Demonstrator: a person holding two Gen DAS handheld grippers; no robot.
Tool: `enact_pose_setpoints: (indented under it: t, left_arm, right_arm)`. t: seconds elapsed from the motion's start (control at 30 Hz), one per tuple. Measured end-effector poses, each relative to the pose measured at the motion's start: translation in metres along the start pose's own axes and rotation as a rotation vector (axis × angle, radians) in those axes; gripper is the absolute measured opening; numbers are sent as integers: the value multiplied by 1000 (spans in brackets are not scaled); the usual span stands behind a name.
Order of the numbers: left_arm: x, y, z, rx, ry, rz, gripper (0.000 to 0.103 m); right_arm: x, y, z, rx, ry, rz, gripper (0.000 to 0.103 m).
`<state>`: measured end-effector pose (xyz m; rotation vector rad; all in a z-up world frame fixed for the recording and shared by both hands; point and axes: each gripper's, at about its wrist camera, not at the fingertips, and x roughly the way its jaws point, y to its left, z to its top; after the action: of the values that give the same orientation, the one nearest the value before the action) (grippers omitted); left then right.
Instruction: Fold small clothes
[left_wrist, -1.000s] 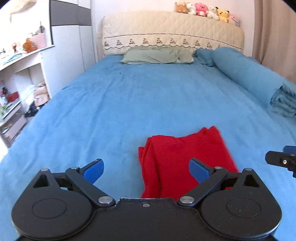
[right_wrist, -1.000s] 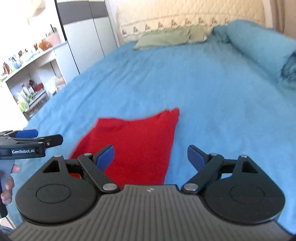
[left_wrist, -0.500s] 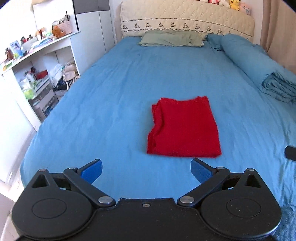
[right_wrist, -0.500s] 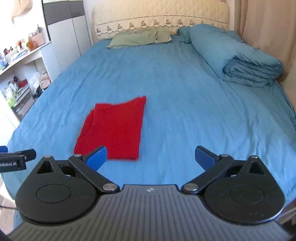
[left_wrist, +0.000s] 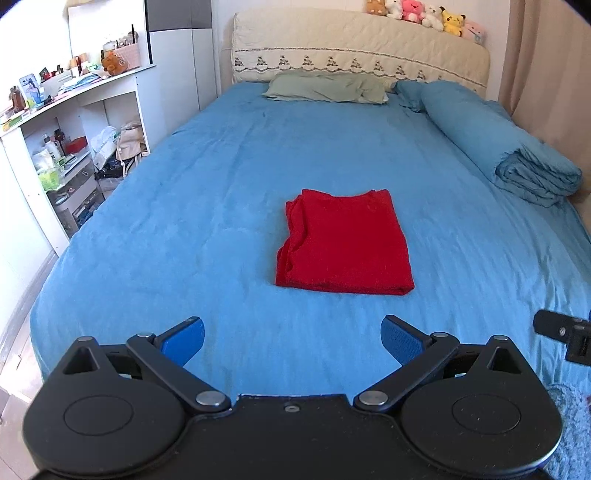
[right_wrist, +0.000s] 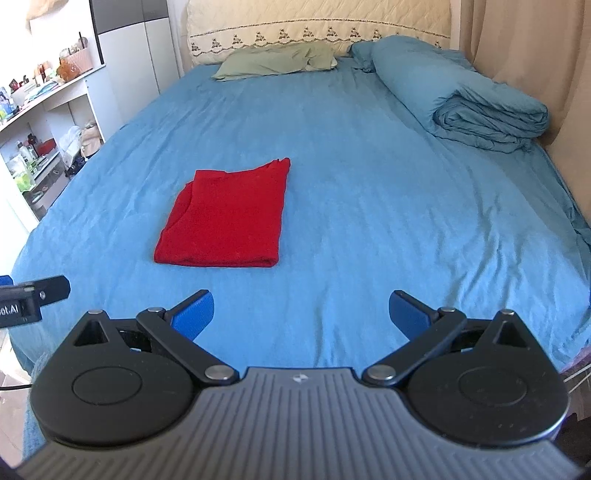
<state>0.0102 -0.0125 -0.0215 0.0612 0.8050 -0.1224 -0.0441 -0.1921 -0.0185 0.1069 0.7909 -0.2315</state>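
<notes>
A red garment (left_wrist: 347, 243) lies folded into a neat rectangle on the blue bed sheet (left_wrist: 207, 206), a little in from the bed's near edge. It also shows in the right wrist view (right_wrist: 225, 216), left of centre. My left gripper (left_wrist: 291, 338) is open and empty, held back over the near edge of the bed, well short of the garment. My right gripper (right_wrist: 301, 312) is open and empty too, pulled back and to the right of the garment. Nothing touches the cloth.
A rolled blue duvet (right_wrist: 476, 103) lies along the bed's right side. A green pillow (left_wrist: 325, 86) rests at the padded headboard (left_wrist: 358, 51) with plush toys on top. White shelves (left_wrist: 70, 147) full of clutter stand left of the bed. A curtain (right_wrist: 524, 55) hangs at right.
Both grippers have drawn back and up from the folded red garment, which now lies farther off and whole in both views. The garment itself has stayed flat on the sheet.
</notes>
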Motion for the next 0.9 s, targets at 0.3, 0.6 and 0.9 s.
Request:
enact_pose_setpoints:
  t: [0.3, 0.6, 0.9]
  left_arm:
    - [-3, 4, -2, -7, -21, -3, 103]
    - [-5, 7, -3, 5, -33, 5, 103]
    - [-6, 9, -3, 16, -39, 4, 103]
  right_arm:
    - [-6, 5, 0, -16, -15, -16, 103]
    - [-6, 5, 0, -19, -14, -17, 103]
    - [-4, 5, -1, -23, -11, -19, 103]
